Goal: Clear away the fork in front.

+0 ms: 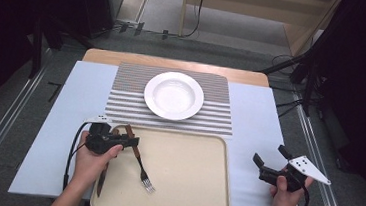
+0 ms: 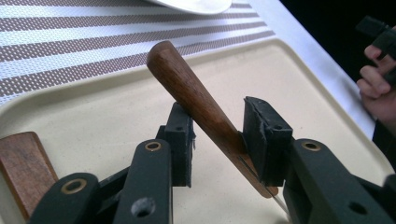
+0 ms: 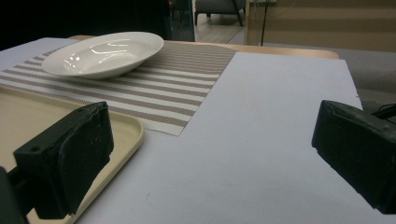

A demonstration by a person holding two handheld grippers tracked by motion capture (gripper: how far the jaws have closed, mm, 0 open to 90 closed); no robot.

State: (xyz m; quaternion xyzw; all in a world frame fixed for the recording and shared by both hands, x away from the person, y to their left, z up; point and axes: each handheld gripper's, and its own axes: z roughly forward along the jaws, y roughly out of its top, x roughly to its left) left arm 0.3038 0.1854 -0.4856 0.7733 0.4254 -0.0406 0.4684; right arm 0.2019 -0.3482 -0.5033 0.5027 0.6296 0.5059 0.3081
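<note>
A fork [image 1: 140, 167] with a wooden handle [image 2: 196, 98] lies on the beige tray [image 1: 189, 184], tines toward the near edge. My left gripper [image 1: 135, 141] reaches in over the tray's left rim. Its jaws stand on either side of the handle [image 2: 217, 135]: the handle leans on the right pad [image 2: 261, 133], and a gap shows at the left pad [image 2: 180, 140]. A second wooden-handled utensil [image 1: 100, 181] lies under my left hand by the tray's left rim. My right gripper [image 1: 269, 154] hovers open over the pale cloth right of the tray, with nothing between its pads [image 3: 70, 154].
A white deep plate [image 1: 173, 95] sits on a striped placemat [image 1: 210, 113] behind the tray. Pale cloth [image 3: 261, 116] covers the table to the right. The table's edges drop to the floor on both sides.
</note>
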